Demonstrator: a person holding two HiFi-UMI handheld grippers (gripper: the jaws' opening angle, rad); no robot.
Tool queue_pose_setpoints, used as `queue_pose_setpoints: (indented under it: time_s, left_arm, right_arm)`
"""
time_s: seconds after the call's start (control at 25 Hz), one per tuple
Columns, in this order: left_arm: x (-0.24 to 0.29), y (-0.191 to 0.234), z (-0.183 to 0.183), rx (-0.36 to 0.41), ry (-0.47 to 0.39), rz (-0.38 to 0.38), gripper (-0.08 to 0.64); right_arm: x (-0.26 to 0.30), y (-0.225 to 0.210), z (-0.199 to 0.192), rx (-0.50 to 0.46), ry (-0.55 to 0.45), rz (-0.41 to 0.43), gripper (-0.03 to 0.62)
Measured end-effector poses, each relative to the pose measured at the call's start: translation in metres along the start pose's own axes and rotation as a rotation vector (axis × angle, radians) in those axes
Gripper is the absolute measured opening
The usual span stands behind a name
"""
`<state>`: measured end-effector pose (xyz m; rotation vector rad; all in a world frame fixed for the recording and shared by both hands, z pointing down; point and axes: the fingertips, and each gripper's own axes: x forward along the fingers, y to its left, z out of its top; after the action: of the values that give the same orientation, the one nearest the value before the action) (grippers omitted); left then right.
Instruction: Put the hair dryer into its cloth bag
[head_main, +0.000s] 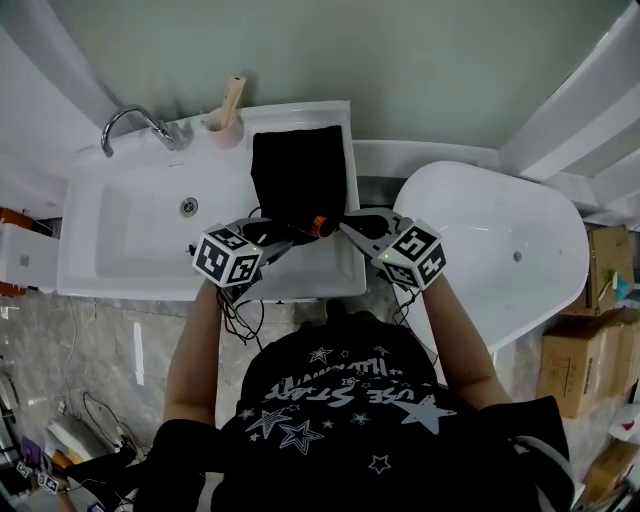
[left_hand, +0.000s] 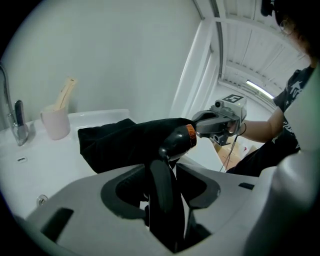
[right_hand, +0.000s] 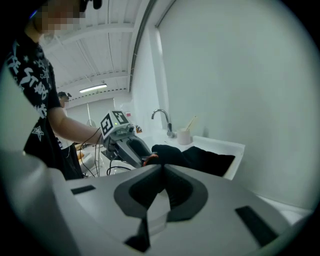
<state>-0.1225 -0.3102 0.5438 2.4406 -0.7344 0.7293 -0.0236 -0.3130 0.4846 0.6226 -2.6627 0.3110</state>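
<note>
A big white tub (head_main: 500, 250) sits on the right. A white sink (head_main: 120, 240) sits on the left, with a flat tabletop part beside its bowl. A black cloth bag (head_main: 298, 170) lies on that flat part, and its open end points at the person.

The hair dryer (left_hand: 175, 142) is dark with an orange ring. Its front end is inside the mouth of the bag. The orange ring is right at the edge of the bag, and the handle sticks out toward the person.

The left claw (left_hand: 162, 172) is closed on the handle of the hair dryer and holds it. The right claw (right_hand: 161, 167) is pinched shut on the edge of the bag, just beside the orange ring.

A pink cup (head_main: 225, 130) with a stick in it stands at the back of the sink, near the shiny tap (head_main: 135, 125).
</note>
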Motion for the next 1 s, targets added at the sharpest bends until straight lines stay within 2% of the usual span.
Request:
queue_pose_setpoints:
  time_s: [0.12,0.36,0.6,0.8,1.0]
  left_arm:
    - [0.001,0.01,0.005,-0.024,-0.023,0.054,0.206]
    - [0.015,0.023,0.019,-0.046,-0.054,0.148,0.202]
    - [0.032,0.039,0.028,-0.041,-0.038,0.219,0.198]
    - [0.037,0.054,0.031,-0.06,-0.053,0.287,0.196]
    - [0.047,0.058,0.03,-0.059,-0.046,0.323,0.198]
  right_arm:
    - [0.002,0.008,0.004,-0.038,-0.001,0.017,0.02]
    - [0.008,0.008,-0.003,-0.084,0.034,-0.01,0.02]
    - [0.014,0.008,-0.004,-0.115,0.066,-0.003,0.02]
    - [0.017,0.001,-0.006,-0.113,0.066,-0.022,0.02]
    - [0.016,-0.003,-0.013,-0.119,0.101,-0.042,0.02]
